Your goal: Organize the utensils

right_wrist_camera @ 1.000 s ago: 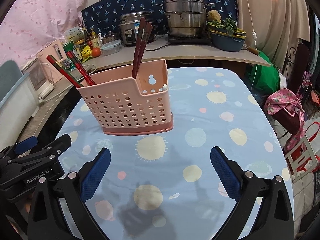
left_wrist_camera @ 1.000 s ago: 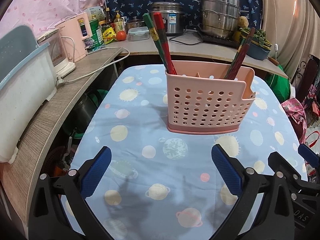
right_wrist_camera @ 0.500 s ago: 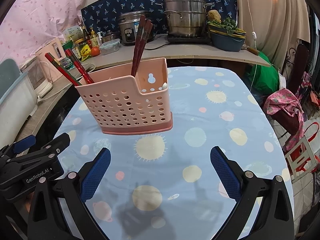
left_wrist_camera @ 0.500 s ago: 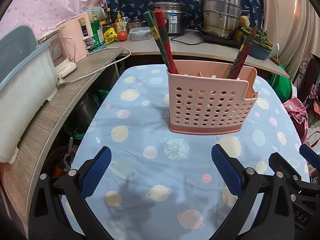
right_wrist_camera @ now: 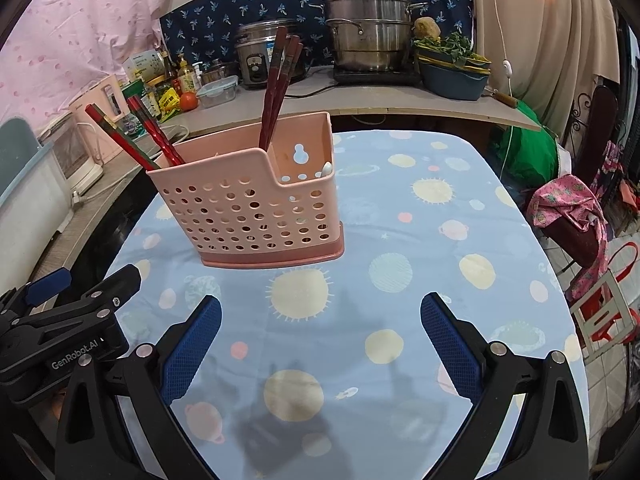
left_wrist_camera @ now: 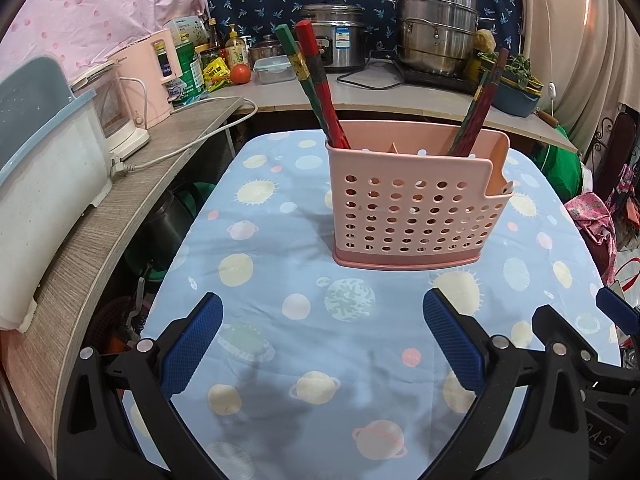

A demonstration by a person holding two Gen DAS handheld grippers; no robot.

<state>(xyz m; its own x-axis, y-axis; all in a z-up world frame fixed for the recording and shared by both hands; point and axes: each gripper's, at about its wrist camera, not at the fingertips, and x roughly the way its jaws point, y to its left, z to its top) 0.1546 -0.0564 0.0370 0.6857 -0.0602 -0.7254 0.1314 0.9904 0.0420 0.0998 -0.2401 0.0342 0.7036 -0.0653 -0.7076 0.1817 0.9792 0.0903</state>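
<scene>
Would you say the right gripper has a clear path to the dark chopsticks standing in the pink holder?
Probably yes: the right gripper is open, and only bare tablecloth separates it from the dark chopsticks.

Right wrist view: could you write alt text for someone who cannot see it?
A pink perforated utensil holder stands on a planet-patterned tablecloth, holding red chopsticks at its left end and darker chopsticks further right. The open, empty right hand-held gripper frames the foreground, with the left hand-held gripper beside it.

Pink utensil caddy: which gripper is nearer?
Too close to call. Left gripper sits open, squarely facing the pink utensil caddy; right gripper is open, with the caddy ahead toward its left.
</scene>
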